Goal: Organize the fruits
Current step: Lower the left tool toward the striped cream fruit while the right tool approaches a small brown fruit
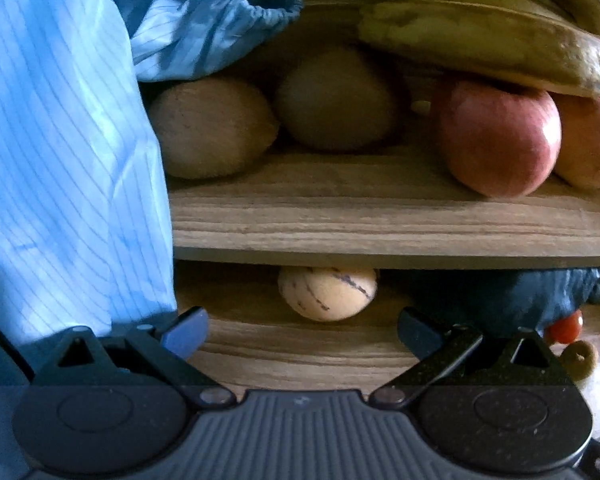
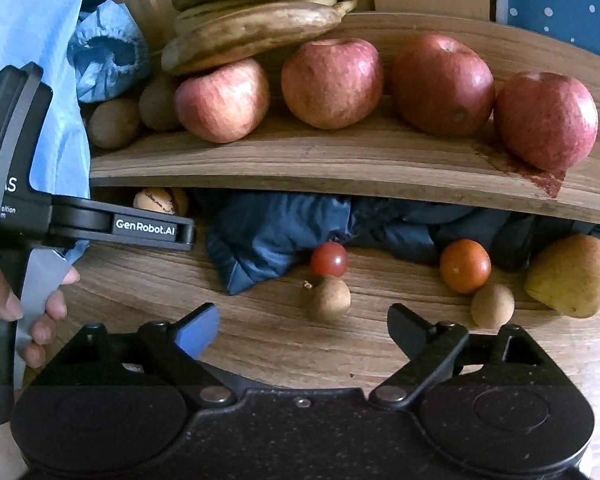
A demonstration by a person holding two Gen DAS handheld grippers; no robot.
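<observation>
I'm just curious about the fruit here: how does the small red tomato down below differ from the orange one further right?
The red tomato is smaller and deep red; the orange tomato is bigger and orange-red. The red tomato sits right at the edge of the dark blue cloth, the orange tomato a little clear of it. Both are round and glossy, lie on the lower wooden surface, and each has a small brown fruit just in front.

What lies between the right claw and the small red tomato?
In the right wrist view, one small brown fruit lies between the right claw and the red tomato.
</observation>
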